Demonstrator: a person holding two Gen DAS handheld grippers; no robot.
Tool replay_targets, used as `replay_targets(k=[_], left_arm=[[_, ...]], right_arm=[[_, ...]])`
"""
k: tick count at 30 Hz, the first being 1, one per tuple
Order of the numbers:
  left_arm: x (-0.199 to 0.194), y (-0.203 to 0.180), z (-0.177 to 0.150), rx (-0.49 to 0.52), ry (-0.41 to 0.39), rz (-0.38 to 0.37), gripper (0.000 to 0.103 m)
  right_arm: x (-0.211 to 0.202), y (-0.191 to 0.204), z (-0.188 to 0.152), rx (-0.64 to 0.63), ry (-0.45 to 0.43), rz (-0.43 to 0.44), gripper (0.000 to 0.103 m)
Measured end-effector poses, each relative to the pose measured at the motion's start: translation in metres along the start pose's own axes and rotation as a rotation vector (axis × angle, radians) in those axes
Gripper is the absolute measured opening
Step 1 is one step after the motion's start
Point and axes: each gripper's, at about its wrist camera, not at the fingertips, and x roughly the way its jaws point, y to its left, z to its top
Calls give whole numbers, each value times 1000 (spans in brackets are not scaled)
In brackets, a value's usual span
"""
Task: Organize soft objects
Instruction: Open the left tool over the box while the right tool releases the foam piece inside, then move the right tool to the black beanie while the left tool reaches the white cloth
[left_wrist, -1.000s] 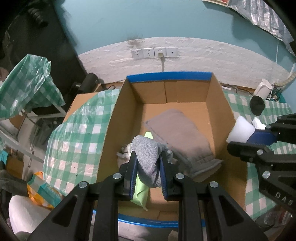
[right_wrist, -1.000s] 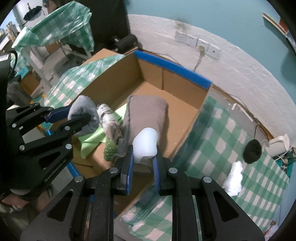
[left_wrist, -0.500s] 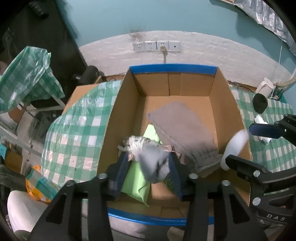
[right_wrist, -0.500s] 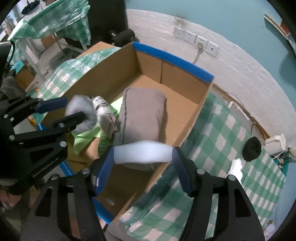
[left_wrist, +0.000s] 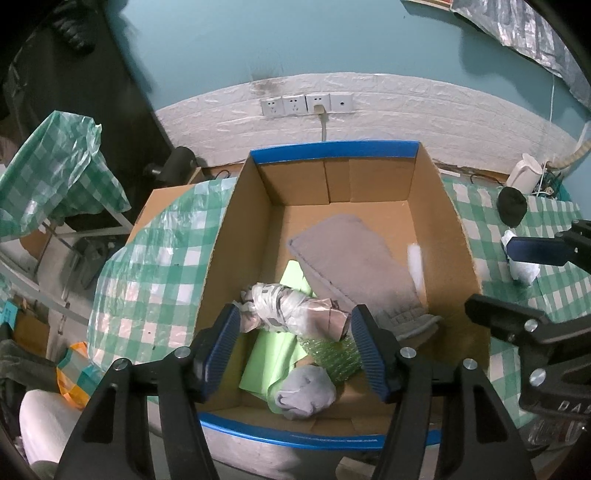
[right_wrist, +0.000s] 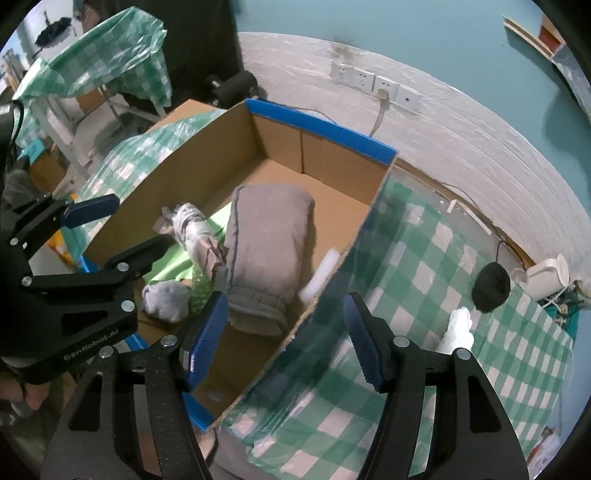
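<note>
Both grippers stand with jaws apart and empty: the left gripper (left_wrist: 293, 345) at lower centre over the cardboard box (left_wrist: 236, 221), the right gripper (right_wrist: 282, 338) over its right wall. We judge the next targets to be the white soft piece (right_wrist: 458, 330) and black soft ball (right_wrist: 491, 282) on the checked cloth (right_wrist: 424, 258), lower right and right of frame; the right gripper is nearer.

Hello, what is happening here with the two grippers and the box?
A person is sorting soft things into the cardboard box. Both the left gripper and right gripper are open above it. The grey sock ball lies inside; the white foam piece looks mid-fall by the wall.
</note>
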Motion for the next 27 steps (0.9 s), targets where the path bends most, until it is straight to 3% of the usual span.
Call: replay_targets(k=[15, 27], left_arm=[[-15, -31, 5, 56, -24, -20, 64], [-29, -77, 13, 131, -54, -27, 64]], right_arm=[[-19, -46, -23, 98, -27, -40, 65], [-37, -83, -45, 170, -49, -70, 65]])
